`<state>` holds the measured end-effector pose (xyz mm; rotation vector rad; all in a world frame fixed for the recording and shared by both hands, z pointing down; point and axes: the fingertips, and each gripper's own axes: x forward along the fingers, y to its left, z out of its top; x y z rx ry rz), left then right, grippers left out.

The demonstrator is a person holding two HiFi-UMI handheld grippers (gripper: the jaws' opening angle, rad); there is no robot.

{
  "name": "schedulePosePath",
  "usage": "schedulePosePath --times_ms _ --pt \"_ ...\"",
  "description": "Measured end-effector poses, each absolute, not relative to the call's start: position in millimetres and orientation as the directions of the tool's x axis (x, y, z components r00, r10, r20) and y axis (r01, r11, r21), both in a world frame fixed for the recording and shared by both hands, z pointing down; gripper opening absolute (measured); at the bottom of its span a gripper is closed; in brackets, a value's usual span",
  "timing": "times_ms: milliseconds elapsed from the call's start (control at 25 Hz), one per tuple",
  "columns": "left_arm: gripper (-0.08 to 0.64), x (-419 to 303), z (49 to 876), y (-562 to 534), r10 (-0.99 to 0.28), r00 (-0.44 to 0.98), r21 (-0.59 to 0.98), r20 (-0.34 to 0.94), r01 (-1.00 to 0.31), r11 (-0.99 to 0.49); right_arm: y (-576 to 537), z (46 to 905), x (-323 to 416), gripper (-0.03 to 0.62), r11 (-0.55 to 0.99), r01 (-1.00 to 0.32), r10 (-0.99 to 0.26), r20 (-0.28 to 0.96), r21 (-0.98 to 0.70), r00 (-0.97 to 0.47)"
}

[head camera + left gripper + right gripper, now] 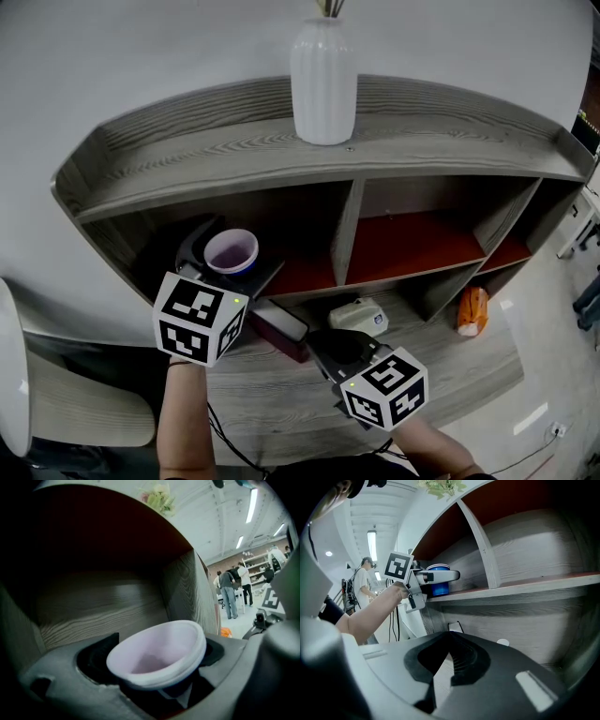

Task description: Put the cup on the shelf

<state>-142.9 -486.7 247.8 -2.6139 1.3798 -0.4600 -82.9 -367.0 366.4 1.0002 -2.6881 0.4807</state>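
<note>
The cup (231, 251) is pale lilac inside and blue outside. It stands in the left compartment of the grey wooden shelf unit (187, 164), near that compartment's front edge. My left gripper (223, 246) reaches into the compartment with the cup (157, 653) between its jaws. The jaws stand wide, with dark gaps on both sides of the cup, so they are open. From the side, the blue cup (438, 585) rests on the shelf board with my left gripper (440, 577) around it. My right gripper (342, 345) hangs lower, in front of the bottom shelf, shut and empty (449, 637).
A white ribbed vase (323, 80) stands on the top board. On the bottom shelf lie a dark red box (281, 330), a white object (359, 316) and an orange item (472, 309). The middle compartments are red inside. People stand far off (229, 592).
</note>
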Motion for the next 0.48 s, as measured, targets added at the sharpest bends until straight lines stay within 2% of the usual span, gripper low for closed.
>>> schedulePosePath --times_ms 280,360,480 --pt "0.453 -150 243 -478 -0.859 0.493 -0.271 0.137 -0.815 -0.512 -358 366 -81 -0.003 0.718 -0.660 -0.584 0.324 -0.220 -0.744" --pt "0.453 -150 247 -481 -0.868 0.470 -0.301 0.162 -0.814 -0.497 -355 366 -81 -0.003 0.723 -0.656 -0.581 0.323 -0.218 -0.747" --pt "0.471 -146 262 -485 -0.861 0.435 -0.375 0.264 -0.776 -0.507 -350 365 -82 -0.003 0.730 -0.649 -0.575 0.322 -0.215 -0.752"
